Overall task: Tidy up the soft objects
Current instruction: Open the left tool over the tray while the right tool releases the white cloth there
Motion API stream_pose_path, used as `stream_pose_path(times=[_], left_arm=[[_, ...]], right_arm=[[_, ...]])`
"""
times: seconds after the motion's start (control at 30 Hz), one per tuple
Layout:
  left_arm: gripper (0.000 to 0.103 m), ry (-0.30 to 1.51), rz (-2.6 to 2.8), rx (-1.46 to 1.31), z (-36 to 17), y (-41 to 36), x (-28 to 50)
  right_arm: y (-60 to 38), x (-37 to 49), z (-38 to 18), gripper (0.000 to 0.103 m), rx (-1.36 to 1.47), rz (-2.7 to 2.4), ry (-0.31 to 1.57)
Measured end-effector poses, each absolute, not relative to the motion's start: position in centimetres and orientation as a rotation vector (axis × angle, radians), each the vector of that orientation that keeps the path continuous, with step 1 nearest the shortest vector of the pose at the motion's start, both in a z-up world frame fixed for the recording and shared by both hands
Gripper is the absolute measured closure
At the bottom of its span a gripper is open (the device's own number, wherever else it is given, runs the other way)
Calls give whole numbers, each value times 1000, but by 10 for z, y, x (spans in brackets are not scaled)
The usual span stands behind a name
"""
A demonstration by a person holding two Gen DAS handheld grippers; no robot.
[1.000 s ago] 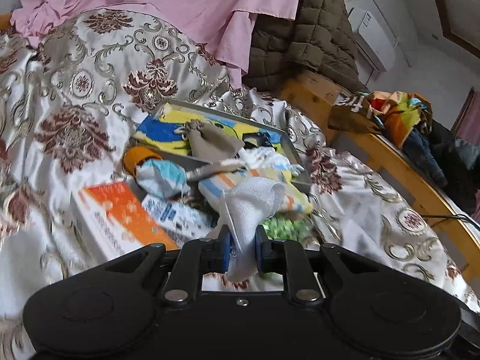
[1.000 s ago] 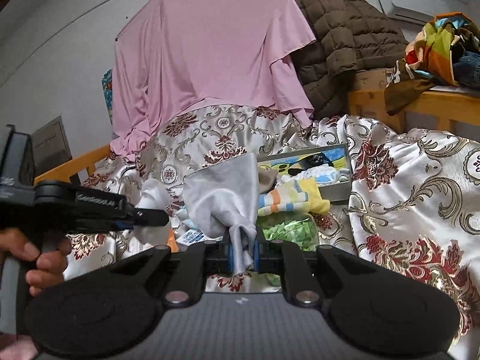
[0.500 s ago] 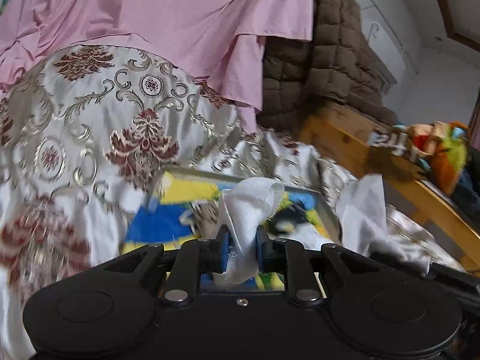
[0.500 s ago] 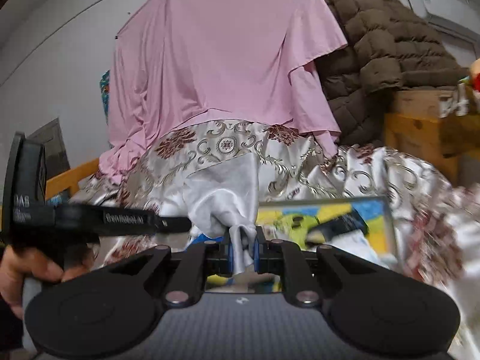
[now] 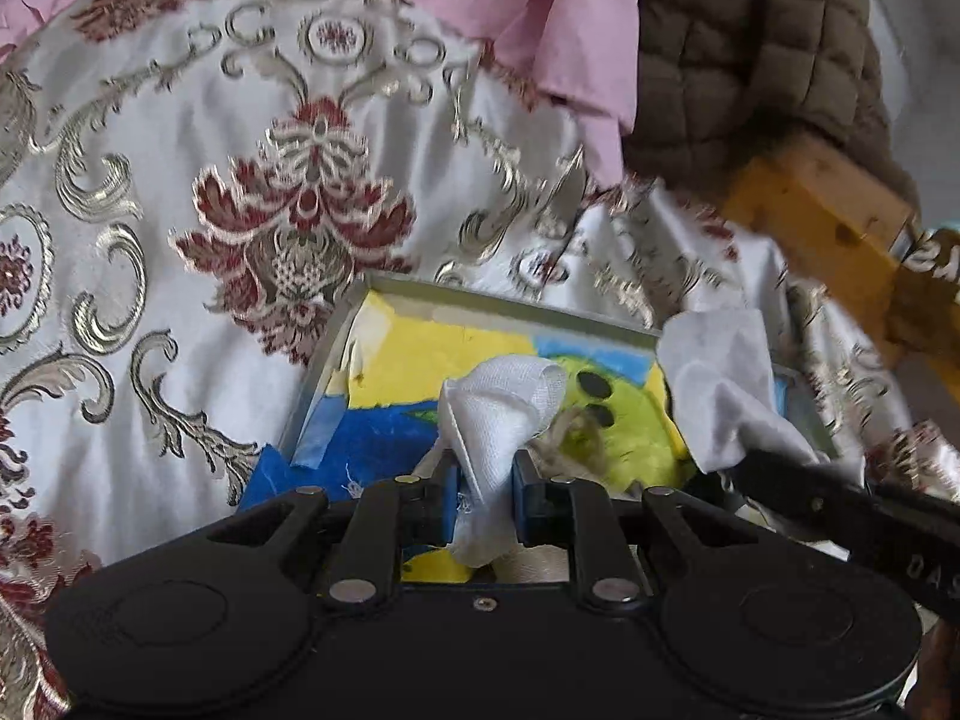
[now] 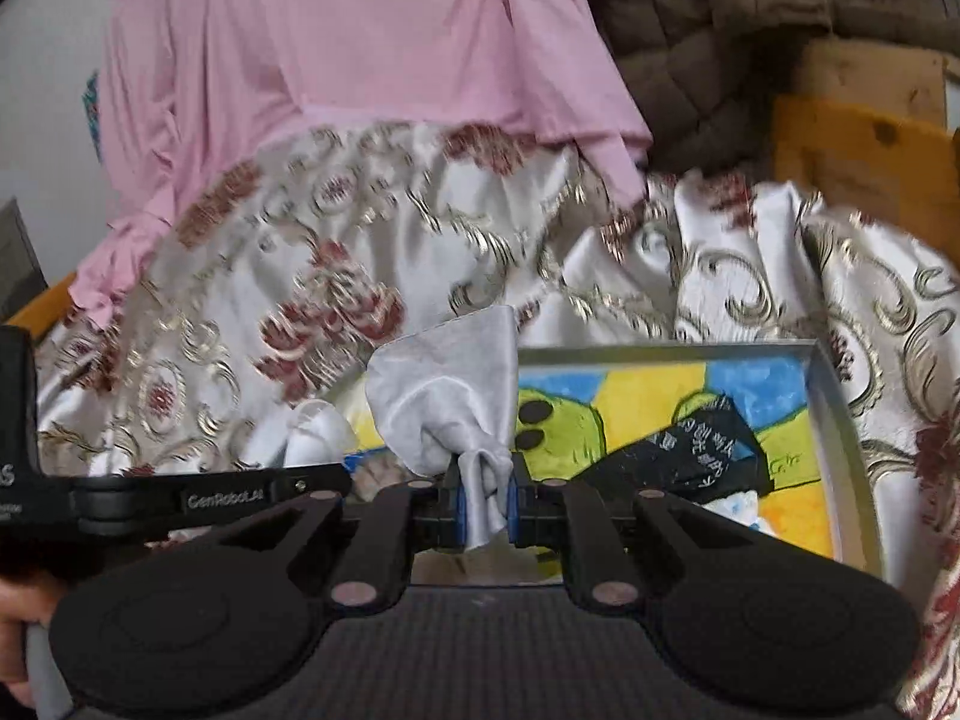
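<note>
My left gripper [image 5: 486, 501] is shut on a white woven cloth [image 5: 501, 414], held over the near edge of a grey tray [image 5: 510, 300] lined with a yellow, blue and green picture. My right gripper [image 6: 483, 507] is shut on a smooth grey-white cloth [image 6: 447, 384], also over the tray [image 6: 840, 420]. The right gripper and its cloth [image 5: 720, 384] show at the right of the left wrist view. The left gripper's arm [image 6: 180, 501] crosses the left of the right wrist view. A black printed fabric piece [image 6: 690, 450] lies in the tray.
The tray sits on a silver and red brocade bedspread [image 5: 180, 210]. A pink sheet [image 6: 360, 48] and a brown quilted jacket [image 5: 750, 48] hang behind. A wooden bed frame [image 5: 822, 210] runs at the right.
Both grippers have moved forward and closer to the tray, each still holding its cloth. The boxes and other loose items seen earlier have dropped out of view.
</note>
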State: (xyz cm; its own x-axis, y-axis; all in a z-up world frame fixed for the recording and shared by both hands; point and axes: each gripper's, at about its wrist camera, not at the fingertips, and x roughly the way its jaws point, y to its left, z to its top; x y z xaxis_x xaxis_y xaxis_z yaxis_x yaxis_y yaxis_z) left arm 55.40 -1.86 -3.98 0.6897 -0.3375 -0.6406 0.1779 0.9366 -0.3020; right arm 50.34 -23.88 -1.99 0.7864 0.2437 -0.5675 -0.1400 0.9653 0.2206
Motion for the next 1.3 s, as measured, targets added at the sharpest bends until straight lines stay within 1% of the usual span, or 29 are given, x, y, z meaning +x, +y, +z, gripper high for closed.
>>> stream_pose_path(times=[0.2, 0.33, 0.43, 0.5, 0.57, 0.67, 0.7, 0.73, 0.77, 0.87, 0.9, 0.93, 0.97, 1.0, 1.03, 1.1, 1.17, 1.3], left_arm=[[84, 786, -293, -199, -51, -21, 556], [81, 797, -291, -187, -49, -24, 556], [80, 790, -288, -151, -45, -26, 553], [77, 793, -284, -142, -45, -26, 551], [68, 797, -278, -137, -44, -26, 549], [60, 814, -274, -152, -42, -25, 545], [58, 819, -275, -158, -42, -25, 544], [54, 821, -274, -163, -41, -25, 542], [50, 820, -272, -164, -39, -25, 540], [43, 817, -266, -177, -33, -25, 534], [41, 810, -266, -186, -29, -24, 530], [38, 801, -267, -191, -25, -24, 526], [34, 788, -267, -197, -21, -24, 522], [31, 772, -265, -204, -16, -23, 517], [27, 757, -263, -208, -9, -23, 511], [24, 725, -261, -201, 3, -22, 501], [20, 683, -266, -179, 18, -22, 488], [12, 607, -267, -186, 50, -17, 459]], right_arm=[[-232, 514, -26, 89, 136, 171, 693], [-230, 517, -28, 88, 141, 144, 722], [-229, 515, -26, 81, 137, 135, 724], [-231, 512, -24, 77, 137, 133, 721], [-233, 510, -22, 72, 131, 129, 719], [-237, 504, -17, 63, 115, 131, 712], [-239, 501, -15, 58, 112, 131, 707], [-241, 498, -13, 53, 109, 130, 703], [-243, 496, -10, 52, 107, 132, 699], [-247, 485, 1, 44, 106, 138, 679], [-248, 480, 7, 40, 107, 139, 665], [-250, 476, 11, 34, 108, 140, 652], [-252, 470, 17, 31, 111, 139, 633], [-254, 464, 23, 27, 115, 138, 613], [-256, 457, 30, 21, 123, 139, 588], [-260, 443, 43, 17, 143, 146, 542], [-263, 428, 57, 16, 153, 151, 501], [-269, 399, 84, 10, 180, 162, 435]])
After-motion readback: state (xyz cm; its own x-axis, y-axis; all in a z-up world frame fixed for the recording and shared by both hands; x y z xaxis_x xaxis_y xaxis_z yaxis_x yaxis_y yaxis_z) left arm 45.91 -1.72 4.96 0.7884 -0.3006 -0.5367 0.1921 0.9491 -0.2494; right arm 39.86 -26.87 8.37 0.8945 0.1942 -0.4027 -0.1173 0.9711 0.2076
